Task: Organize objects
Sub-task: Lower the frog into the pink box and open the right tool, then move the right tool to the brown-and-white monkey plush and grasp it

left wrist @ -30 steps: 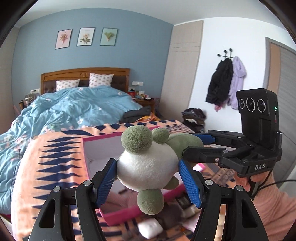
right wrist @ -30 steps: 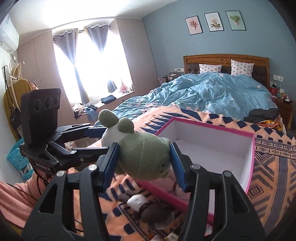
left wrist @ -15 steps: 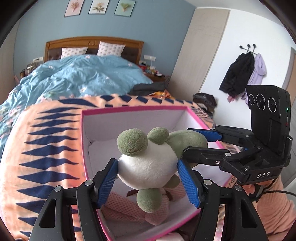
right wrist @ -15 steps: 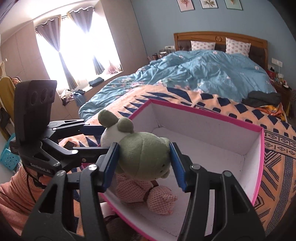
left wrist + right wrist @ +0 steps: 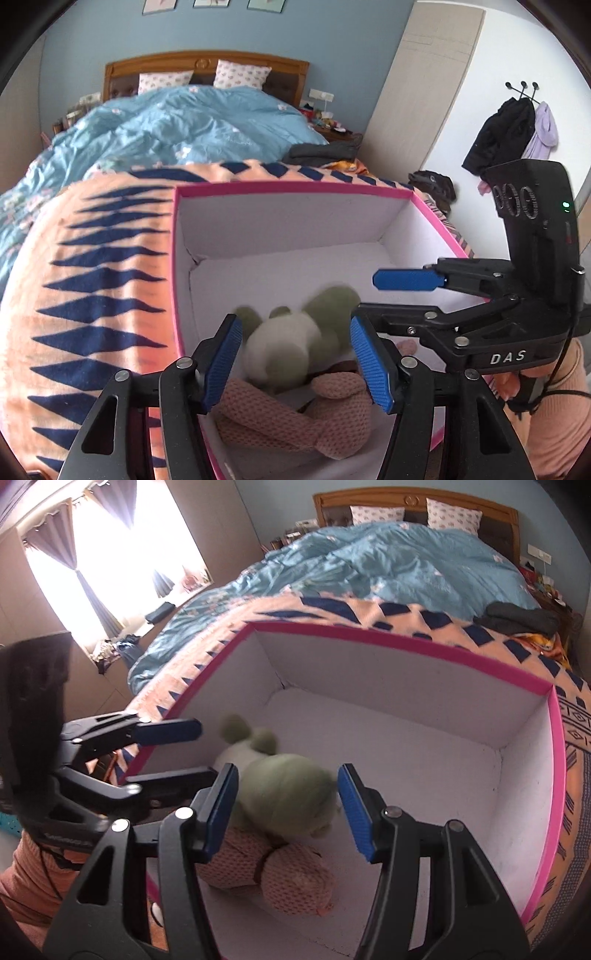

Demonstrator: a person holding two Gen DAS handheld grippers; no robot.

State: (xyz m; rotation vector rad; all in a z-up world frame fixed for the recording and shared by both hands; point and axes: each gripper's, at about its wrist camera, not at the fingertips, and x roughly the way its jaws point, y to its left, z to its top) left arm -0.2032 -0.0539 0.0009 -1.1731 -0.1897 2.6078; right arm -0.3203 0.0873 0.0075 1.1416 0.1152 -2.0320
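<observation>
One frog plush [image 5: 280, 350], blurred, is inside the pink box [image 5: 288, 190], on top of a pink knit toy [image 5: 295, 417]. It sits between my left gripper [image 5: 295, 356] pads untouched, and those jaws are closing. My right gripper [image 5: 286, 806] jaws are spread, the frog loose between them. The box sits on a patterned blanket [image 5: 92, 295].

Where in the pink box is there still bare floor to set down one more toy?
The box has bare white floor along its far wall and its right-hand wall. Its near left corner is crowded: the green plush is over the pink knitted toy there. Outside, the patterned blanket left of the box is bare too.
</observation>
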